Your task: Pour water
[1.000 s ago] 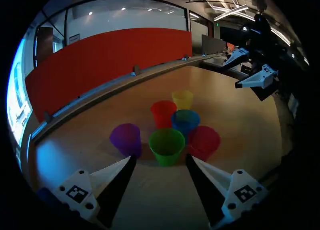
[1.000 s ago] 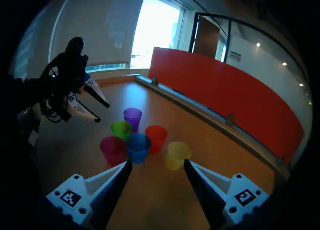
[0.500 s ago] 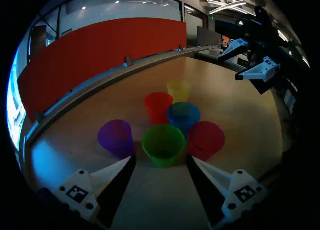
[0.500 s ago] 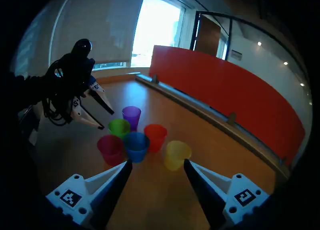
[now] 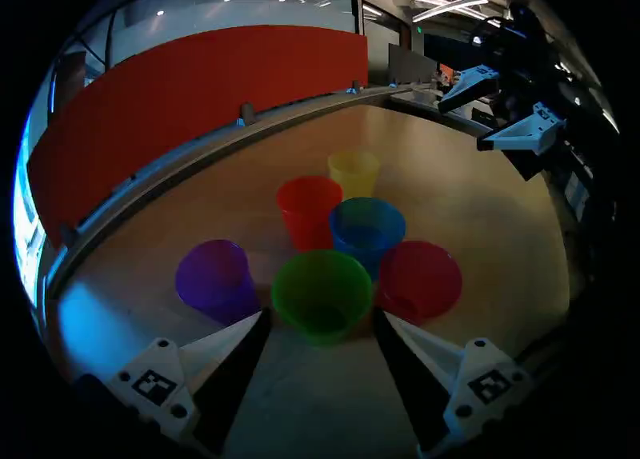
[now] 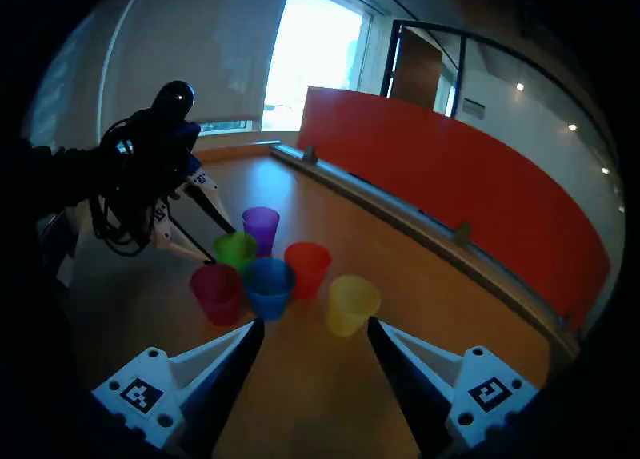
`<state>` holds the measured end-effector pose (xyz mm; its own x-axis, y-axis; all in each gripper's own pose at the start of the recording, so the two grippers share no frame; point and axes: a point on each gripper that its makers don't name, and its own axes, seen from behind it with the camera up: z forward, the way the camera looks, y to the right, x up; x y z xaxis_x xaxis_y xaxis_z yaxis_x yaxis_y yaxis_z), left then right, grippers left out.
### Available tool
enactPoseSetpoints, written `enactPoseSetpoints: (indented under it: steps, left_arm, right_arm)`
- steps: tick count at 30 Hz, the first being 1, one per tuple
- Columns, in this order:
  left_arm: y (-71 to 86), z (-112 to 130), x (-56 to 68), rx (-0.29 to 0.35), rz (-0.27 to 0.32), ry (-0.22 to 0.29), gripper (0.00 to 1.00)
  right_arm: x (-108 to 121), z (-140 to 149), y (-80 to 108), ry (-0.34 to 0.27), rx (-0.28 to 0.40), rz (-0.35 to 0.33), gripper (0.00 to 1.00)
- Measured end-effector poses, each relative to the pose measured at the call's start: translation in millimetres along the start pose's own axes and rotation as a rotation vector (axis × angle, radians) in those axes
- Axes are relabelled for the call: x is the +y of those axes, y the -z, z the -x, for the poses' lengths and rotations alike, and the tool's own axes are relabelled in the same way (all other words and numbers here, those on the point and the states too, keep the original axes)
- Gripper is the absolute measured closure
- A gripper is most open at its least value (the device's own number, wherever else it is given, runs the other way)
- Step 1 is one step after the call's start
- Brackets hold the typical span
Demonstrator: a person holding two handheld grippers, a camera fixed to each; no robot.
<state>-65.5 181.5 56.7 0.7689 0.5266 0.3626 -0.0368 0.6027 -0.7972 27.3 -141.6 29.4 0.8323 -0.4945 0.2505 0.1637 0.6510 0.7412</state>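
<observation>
Several plastic cups stand clustered on a wooden table (image 5: pixel 480 219). In the left gripper view the green cup (image 5: pixel 322 293) is nearest, just ahead of my open left gripper (image 5: pixel 320 331), with the purple cup (image 5: pixel 214 278) to its left and the dark red cup (image 5: pixel 419 278) to its right. Behind them stand the blue cup (image 5: pixel 367 231), the orange-red cup (image 5: pixel 309 209) and the yellow cup (image 5: pixel 354 172). In the right gripper view my open right gripper (image 6: pixel 312 335) faces the blue cup (image 6: pixel 268 286) and yellow cup (image 6: pixel 350 303). The left gripper (image 6: pixel 204 231) reaches toward the green cup (image 6: pixel 234 249) there.
A long red partition (image 5: pixel 184 99) runs behind a rail along the table's far edge. A bright window (image 6: pixel 316 59) lies beyond the table end. The right gripper (image 5: pixel 500 111) hangs above the table's far right side in the left gripper view.
My left gripper has moved forward toward the green cup, which now sits close between its fingertips. The right gripper has barely shifted.
</observation>
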Motion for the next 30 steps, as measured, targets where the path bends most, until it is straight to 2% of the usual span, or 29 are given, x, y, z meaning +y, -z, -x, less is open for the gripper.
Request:
enactPoseSetpoints:
  steps: [12,18,30]
  left_arm:
    - [-15.1,-7,-1.2,0.011,0.007,0.0,0.08]
    - [-19.8,-10,-2.5,0.021,0.01,0.016,0.08]
    - [-25.1,-10,-3.4,0.029,0.007,0.017,0.08]
  right_arm:
    - [1,7,-1.7,0.004,-0.012,-0.002,0.0]
    - [2,8,-2.2,0.002,-0.014,-0.001,0.0]
    - [5,11,-1.7,-0.003,-0.014,0.004,0.0]
